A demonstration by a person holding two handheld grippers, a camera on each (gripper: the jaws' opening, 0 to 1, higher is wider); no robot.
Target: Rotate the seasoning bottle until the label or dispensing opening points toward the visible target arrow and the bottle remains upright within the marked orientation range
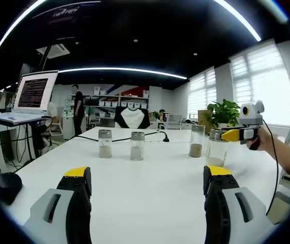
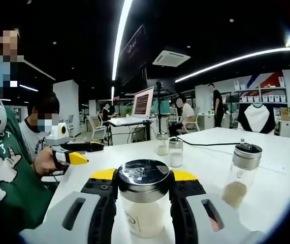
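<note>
In the right gripper view, a seasoning bottle (image 2: 143, 201) with a dark shiny cap is seen standing upright between the two jaws of the right gripper (image 2: 143, 192). The yellow-tipped jaws are closed against its sides just under the cap, so the bottle is held. A pale powder is seen in its lower part. The same bottle (image 1: 216, 148) is found in the left gripper view at the right side of the white table (image 1: 150, 188), with the right gripper (image 1: 230, 134) beside its top and a hand (image 1: 266, 142) behind that gripper.

The left gripper (image 1: 147, 180) is shown with its jaws wide apart over the bare table, and nothing is held between them. In the right gripper view this gripper (image 2: 81, 158) is seen at the left, held by a hand (image 2: 45, 161).

Three other glass jars are placed on the table: two jars (image 1: 105, 143) (image 1: 137, 146) near each other at the middle, and a third jar (image 1: 197, 141) just beside the held bottle. A black cable (image 1: 119, 138) is laid behind them. A laptop (image 1: 30, 96) with a lit screen is seen at the far left, and a green plant (image 1: 223, 112) by the windows.
</note>
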